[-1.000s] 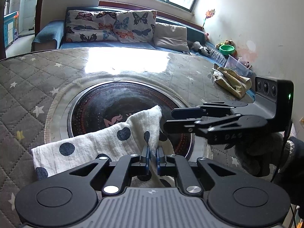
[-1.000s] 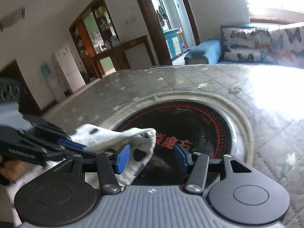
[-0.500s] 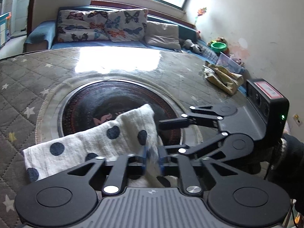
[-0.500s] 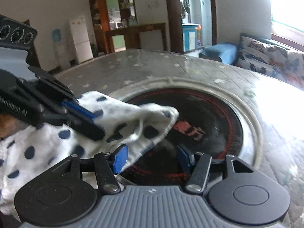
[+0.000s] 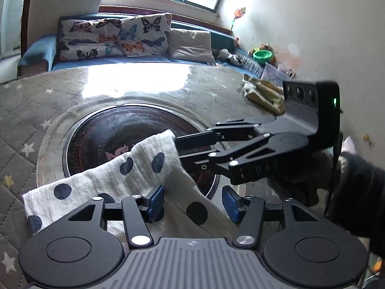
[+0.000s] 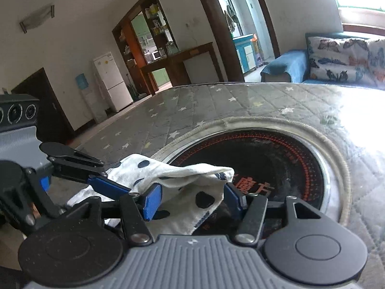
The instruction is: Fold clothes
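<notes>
Item: one white cloth [image 5: 125,180] with dark navy polka dots, soft woven weave, rumpled and partly doubled over; a thin dark stripe shows along one hem in the right wrist view [image 6: 192,192].

Location: lies on the bench [image 5: 36,110], which has a grey quilted cover printed with pale stars. One end rests flat on the cover at the left; the other end is lifted above the round black inset plate [image 5: 134,130] at the bench centre, the plate bearing red markings.

Relation to claws: two claws in view.
- Left claw [image 5: 193,200]: blue pads stand wide apart. The cloth drapes down between them, touching the left pad; neither pad presses it.
- Right claw [image 6: 192,200]: blue pads likewise apart, with the raised corner of the cloth hanging in the gap and its edge against both pads; not clamped. In the left wrist view the same claw [image 5: 178,148] reaches in from the right, its tips at the cloth's raised corner.

Other stock, counted:
- One yellowish crumpled garment [image 5: 264,94] at the far right edge of the bench, well apart from the spotted cloth.
- Two butterfly-print cushions [image 5: 115,38] and one plain beige cushion [image 5: 190,45] on a blue sofa behind the bench.
- One green bowl [image 5: 263,55] near the wall.
- One white fridge [image 6: 112,82] in the far room.
</notes>
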A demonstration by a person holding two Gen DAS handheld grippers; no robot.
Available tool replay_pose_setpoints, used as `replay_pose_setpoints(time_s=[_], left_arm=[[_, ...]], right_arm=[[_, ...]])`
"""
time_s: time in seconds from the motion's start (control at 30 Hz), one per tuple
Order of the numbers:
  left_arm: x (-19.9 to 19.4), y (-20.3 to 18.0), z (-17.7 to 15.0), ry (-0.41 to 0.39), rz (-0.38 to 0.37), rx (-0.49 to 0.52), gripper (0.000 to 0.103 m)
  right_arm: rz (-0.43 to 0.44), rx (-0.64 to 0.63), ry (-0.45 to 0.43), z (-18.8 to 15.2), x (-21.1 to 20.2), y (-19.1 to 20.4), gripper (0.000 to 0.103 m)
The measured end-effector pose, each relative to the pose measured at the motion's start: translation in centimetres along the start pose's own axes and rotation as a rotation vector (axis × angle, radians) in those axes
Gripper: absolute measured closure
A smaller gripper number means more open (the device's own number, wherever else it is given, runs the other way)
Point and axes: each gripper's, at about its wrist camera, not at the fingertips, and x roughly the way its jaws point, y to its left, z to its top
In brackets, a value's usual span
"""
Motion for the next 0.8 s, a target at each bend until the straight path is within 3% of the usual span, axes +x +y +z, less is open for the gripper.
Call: replay_pose_setpoints(time_s=[0.13, 0.17, 0.2, 0.3, 0.57, 0.8], left_arm=[[0.7, -0.6, 0.2, 0.015, 0.075, 0.013, 0.047], [0.8, -0.6, 0.2, 0.020, 0.086, 0.012, 0.058], [0.9, -0.6, 0.2, 0.027, 0.094, 0.009, 0.078], [1.0, -0.1, -0.1, 0.041, 0.116, -0.021, 0.092], [-0.3, 0.9, -0.3, -0.010, 0.102, -0.096, 0.095], [-1.2, 1.4, -0.5, -0.027, 0.080, -0.129, 0.096]], right_arm=[[0.017, -0.008, 0.001, 0.1, 0.3, 0.5, 0.045], [0.014, -0.011, 0.002, 0.1, 0.4, 0.6, 0.045], [0.010, -0.012, 0.003, 0.2, 0.4, 0.6, 0.044], [-0.013, -0.013, 0.007, 0.1, 0.4, 0.7, 0.040], [-0.077, -0.008, 0.031, -0.2, 0.3, -0.2, 0.040], [-0.177, -0.085, 0.031, 0.8, 2.4, 0.5, 0.040]])
